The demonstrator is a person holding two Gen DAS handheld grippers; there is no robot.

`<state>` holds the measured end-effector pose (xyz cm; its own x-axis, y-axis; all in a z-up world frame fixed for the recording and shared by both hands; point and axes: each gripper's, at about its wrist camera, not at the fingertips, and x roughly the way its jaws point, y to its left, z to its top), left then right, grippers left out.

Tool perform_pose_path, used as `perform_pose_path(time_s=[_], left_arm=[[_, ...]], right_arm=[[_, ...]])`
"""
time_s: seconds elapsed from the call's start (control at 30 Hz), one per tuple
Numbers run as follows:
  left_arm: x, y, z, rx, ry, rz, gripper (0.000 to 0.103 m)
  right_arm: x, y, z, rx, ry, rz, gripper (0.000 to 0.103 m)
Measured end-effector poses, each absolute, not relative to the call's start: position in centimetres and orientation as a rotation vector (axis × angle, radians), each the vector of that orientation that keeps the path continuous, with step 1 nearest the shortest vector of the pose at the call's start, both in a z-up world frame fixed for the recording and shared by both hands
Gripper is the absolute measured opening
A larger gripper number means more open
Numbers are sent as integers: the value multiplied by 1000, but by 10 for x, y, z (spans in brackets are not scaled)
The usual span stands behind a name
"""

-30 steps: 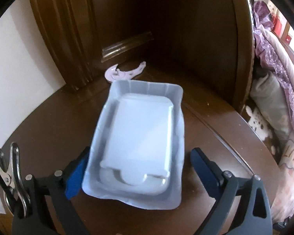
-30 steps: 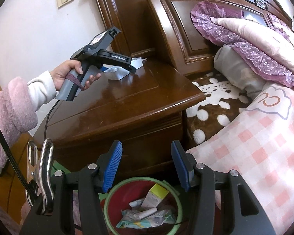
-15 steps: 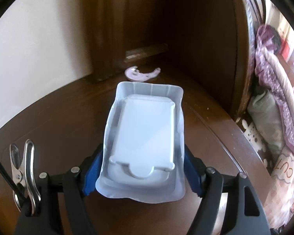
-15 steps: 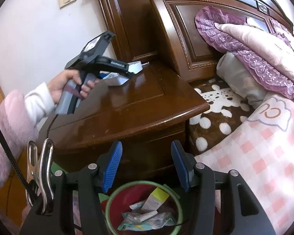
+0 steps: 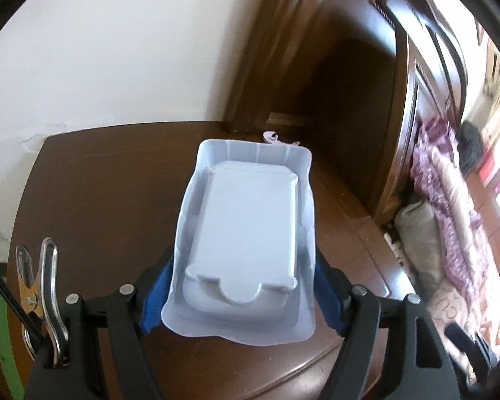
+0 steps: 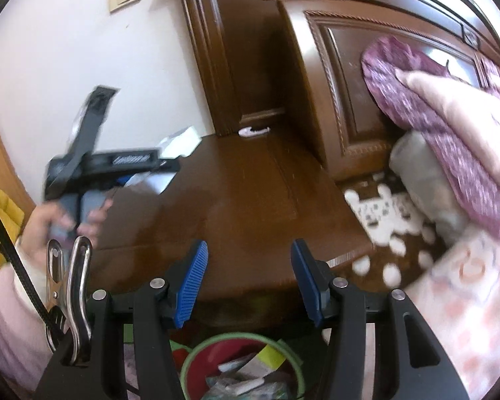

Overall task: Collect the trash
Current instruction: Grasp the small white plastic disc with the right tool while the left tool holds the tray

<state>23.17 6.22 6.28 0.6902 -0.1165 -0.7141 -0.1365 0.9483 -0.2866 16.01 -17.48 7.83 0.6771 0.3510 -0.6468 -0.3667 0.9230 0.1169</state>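
Left gripper (image 5: 241, 300) jaws clamped on the pale-blue moulded plastic tray (image 5: 246, 243), lifted over the dark wooden worktop (image 5: 93, 193), right gripper (image 6: 248, 283) jaws apart and empty above the green-rimmed red bin (image 6: 196, 360), gripper lettering blurred, unreadable.

A bedroom in a home

A carved dark wooden headboard (image 6: 366, 76), purple lace-trimmed pillow (image 6: 426, 76) and glossy wooden nightstand (image 6: 250, 200) are seen.

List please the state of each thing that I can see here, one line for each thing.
white plastic tray: gripped at both sides, lifted off the nightstand.
left gripper: shut on the tray.
right gripper: open, nothing between its pads.
trash bin: below the right gripper, holds wrappers.
small pink piece: lying at the nightstand's back edge.
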Motion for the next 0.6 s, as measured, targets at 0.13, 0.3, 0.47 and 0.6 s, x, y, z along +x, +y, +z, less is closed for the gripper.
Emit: perform_pose_path(time_s=[0.13, 0.3, 0.47, 0.6], left_arm=[[220, 76, 65, -325, 760, 91, 78], [214, 95, 63, -348, 751, 127, 78], [209, 110, 58, -371, 762, 116, 78], [208, 113, 55, -349, 755, 143, 78]], right_arm=[[192, -156, 80, -74, 731, 417, 53], [246, -133, 79, -141, 767, 435, 53], [306, -110, 81, -196, 794, 426, 53], [346, -87, 77, -222, 820, 446, 53]])
